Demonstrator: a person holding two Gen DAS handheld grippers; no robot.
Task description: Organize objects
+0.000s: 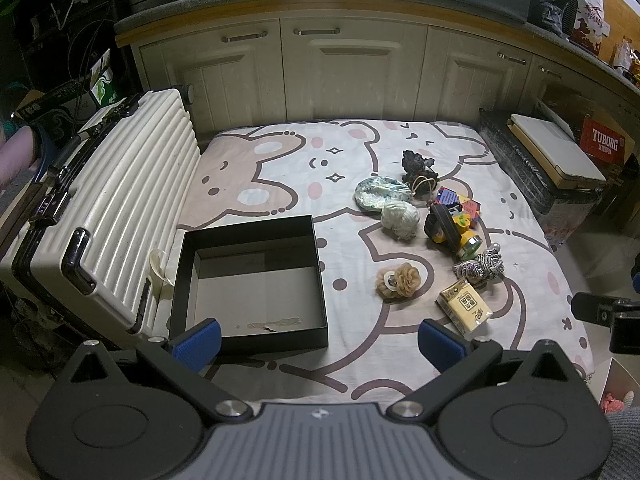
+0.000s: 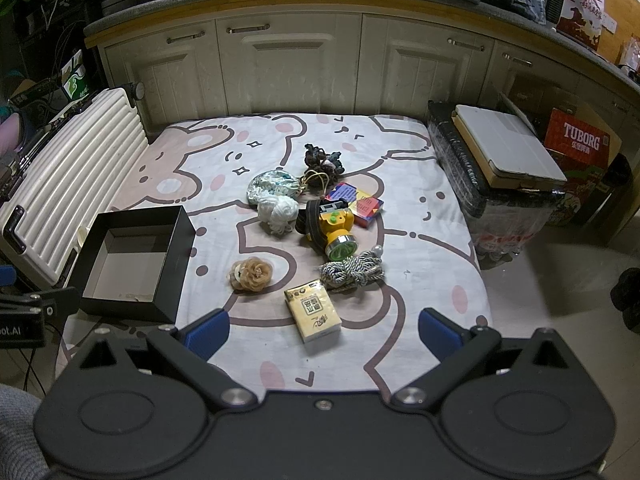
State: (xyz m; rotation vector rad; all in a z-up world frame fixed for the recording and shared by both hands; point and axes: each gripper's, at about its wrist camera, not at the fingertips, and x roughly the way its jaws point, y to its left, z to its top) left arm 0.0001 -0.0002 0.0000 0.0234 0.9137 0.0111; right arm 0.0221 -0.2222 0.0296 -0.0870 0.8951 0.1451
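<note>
A cartoon-bear blanket (image 2: pixel 420 240) covers a low surface in front of pale cabinets. Near its left edge sits an empty black box (image 2: pixel 136 264), open at the top, with a white ribbed suitcase (image 2: pixel 72 176) just beyond it on the left.

Everything to be organized lies loose to the right of the box, none of it inside yet. Nearest the box is a tan fabric flower (image 2: pixel 252 274). Right of that lies a yellow tissue pack (image 2: pixel 314 312), and just behind the pack a grey-and-white cord bundle (image 2: pixel 352 272). Farther from the box are a yellow headlamp (image 2: pixel 332 232), a white yarn ball (image 2: pixel 276 210), a pale patterned pouch (image 2: pixel 272 186), a colourful card box (image 2: pixel 360 200) and a dark scrunchie (image 2: pixel 322 160).

The left gripper (image 1: pixel 320 340) hangs above the near wall of the box, jaws spread as wide as they go, holding nothing. The right gripper (image 2: pixel 324 336) hovers just on the near side of the tissue pack, equally wide open and empty (the pack sits roughly centred between its blue pads (image 2: pixel 208 334)).

The work looks to be at its very start: no item picked up. The likely next move is for the right gripper to drop over the tissue pack, close across its narrow sides, then carry it left into the box.
</note>
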